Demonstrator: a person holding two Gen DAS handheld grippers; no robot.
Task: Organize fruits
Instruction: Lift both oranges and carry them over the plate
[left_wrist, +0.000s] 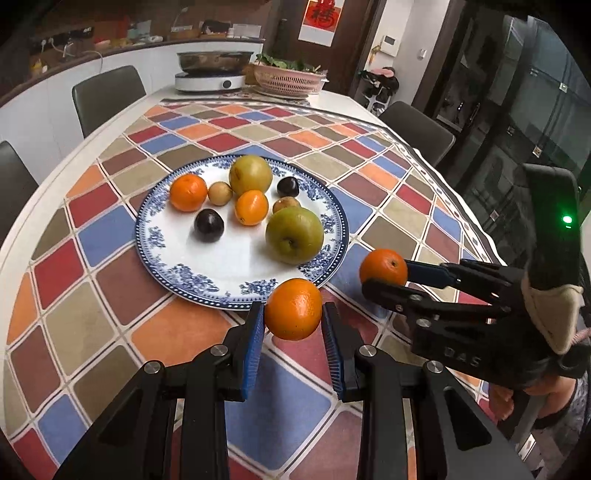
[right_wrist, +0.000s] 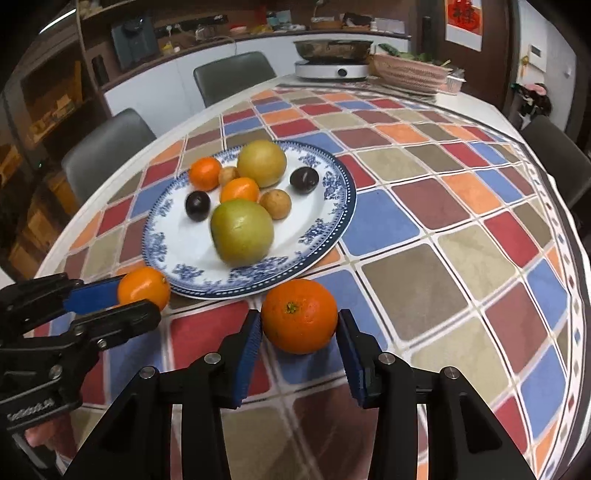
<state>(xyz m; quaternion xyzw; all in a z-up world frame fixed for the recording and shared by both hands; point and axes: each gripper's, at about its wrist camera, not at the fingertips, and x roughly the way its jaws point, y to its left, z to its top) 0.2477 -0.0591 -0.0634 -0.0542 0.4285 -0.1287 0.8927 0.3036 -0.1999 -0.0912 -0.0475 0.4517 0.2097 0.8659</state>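
Both tongs clench an orange just short of the plate (left_wrist: 236, 295), apparently to add them: left gripper (left_wrist: 293, 314) grips one orange (left_wrist: 293, 308), right gripper (right_wrist: 300, 325) the other (right_wrist: 299, 315). On the plate, by size: two green apples (left_wrist: 294, 235), two oranges (left_wrist: 188, 192), two dark plums (left_wrist: 209, 225), two small brown fruits (left_wrist: 220, 193).

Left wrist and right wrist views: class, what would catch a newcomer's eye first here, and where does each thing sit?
First, two oranges held up near the camera: the left gripper holds one orange and the right gripper holds the other orange, both just short of the plate's near rim. Behind them the blue-and-white plate carries green apples, small oranges and dark plums, on the bright checked tablecloth.
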